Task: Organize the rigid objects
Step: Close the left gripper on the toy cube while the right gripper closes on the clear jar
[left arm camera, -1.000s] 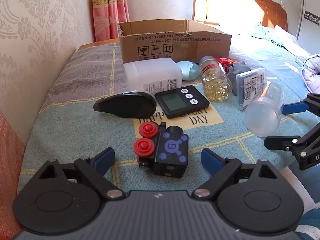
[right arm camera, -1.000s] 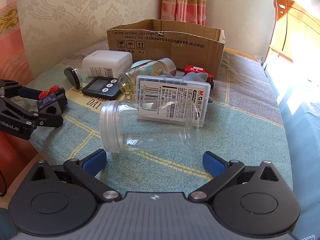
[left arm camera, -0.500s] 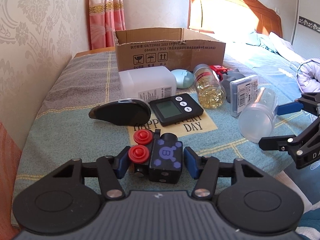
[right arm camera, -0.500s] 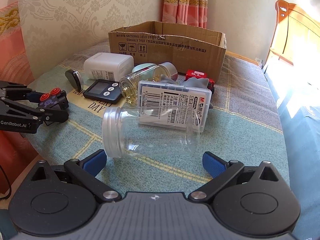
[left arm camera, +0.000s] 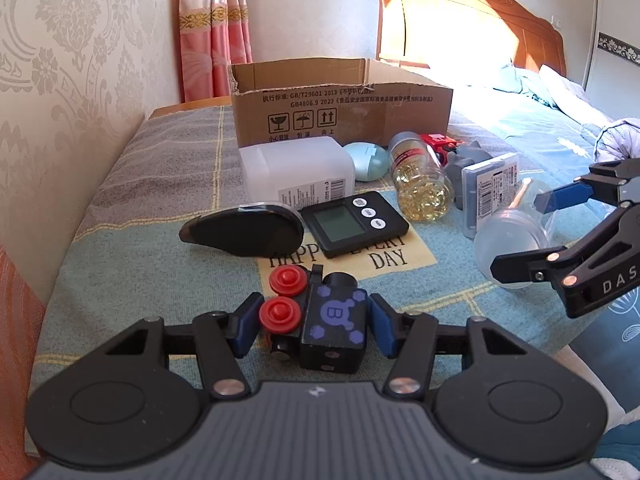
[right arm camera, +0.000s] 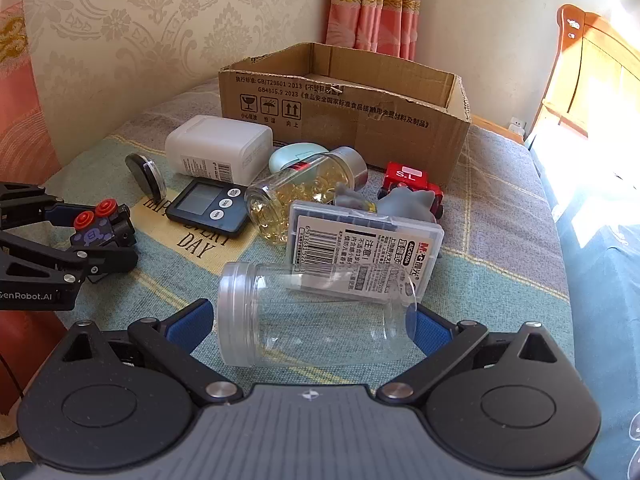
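My left gripper (left arm camera: 314,326) is shut on a black toy train block (left arm camera: 334,328) with red wheels and a purple "B", held just above the bedspread; it also shows in the right wrist view (right arm camera: 100,232). My right gripper (right arm camera: 310,326) is open, its blue pads on either side of a clear empty plastic jar (right arm camera: 316,314) that lies on its side. The jar also shows in the left wrist view (left arm camera: 512,240). An open cardboard box (right arm camera: 348,116) stands at the back.
Between the grippers and the box lie a white bottle (right arm camera: 218,148), a black timer (right arm camera: 208,210), a black oval case (left arm camera: 244,234), a capsule bottle (right arm camera: 304,194), a labelled plastic case (right arm camera: 364,256), a red toy car (right arm camera: 412,184) and a teal egg-shaped thing (left arm camera: 368,160).
My left gripper closed on the toy train block and lifted it slightly. My right gripper moved forward so the clear jar now lies between its open fingers.
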